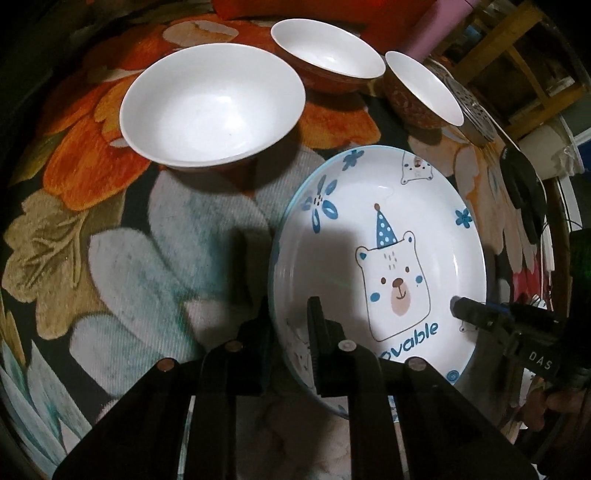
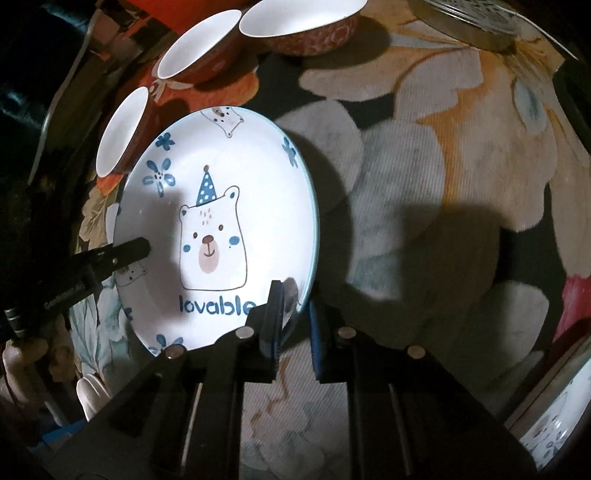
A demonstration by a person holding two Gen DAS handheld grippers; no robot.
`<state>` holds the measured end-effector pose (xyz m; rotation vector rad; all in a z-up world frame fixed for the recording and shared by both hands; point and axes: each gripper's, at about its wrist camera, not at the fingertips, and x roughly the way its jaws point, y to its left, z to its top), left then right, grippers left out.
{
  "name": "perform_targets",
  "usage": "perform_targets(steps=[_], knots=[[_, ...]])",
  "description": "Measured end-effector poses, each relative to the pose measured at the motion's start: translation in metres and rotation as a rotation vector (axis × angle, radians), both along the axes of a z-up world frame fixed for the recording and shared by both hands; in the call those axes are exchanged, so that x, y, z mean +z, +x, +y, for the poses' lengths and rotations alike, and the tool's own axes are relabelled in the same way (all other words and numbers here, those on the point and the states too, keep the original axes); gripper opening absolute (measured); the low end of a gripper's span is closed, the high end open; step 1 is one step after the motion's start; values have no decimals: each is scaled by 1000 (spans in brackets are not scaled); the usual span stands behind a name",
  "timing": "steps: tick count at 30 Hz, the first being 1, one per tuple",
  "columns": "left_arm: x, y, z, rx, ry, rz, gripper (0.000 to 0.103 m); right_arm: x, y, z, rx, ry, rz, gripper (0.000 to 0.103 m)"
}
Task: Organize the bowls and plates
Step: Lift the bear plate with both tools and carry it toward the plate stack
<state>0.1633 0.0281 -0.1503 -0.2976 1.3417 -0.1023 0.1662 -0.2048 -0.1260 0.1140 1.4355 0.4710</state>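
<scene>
A white bear plate [image 1: 384, 229] with blue flowers and the word "lovable" is held between both grippers above the floral cloth. My left gripper [image 1: 290, 325] is shut on its left rim. My right gripper [image 2: 293, 314] is shut on its right rim; the plate fills the left of the right wrist view [image 2: 221, 206]. The right gripper's finger shows in the left wrist view [image 1: 476, 310]; the left one shows in the right wrist view [image 2: 125, 251]. Three white-lined bowls stand behind: a large one [image 1: 210, 103], a middle one [image 1: 328, 51] and a small one [image 1: 424, 88].
A flowered cloth [image 1: 147, 236] covers the table. A perforated metal lid [image 1: 472, 107] lies at the back right, also in the right wrist view [image 2: 469, 18]. Another bear plate [image 2: 550, 432] sits at the lower right edge. Wooden shelving [image 1: 517, 55] stands beyond the table.
</scene>
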Motion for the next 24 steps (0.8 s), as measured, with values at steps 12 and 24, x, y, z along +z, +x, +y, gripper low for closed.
perform_targets(steps=[12,24], knots=[[-4,12,-3,5,-3,-15,17,-4,19,7,-55,-20,-34,17],[0,6,-8,-53,31,-28,18,0,13,4,-24,-37,-53,14]])
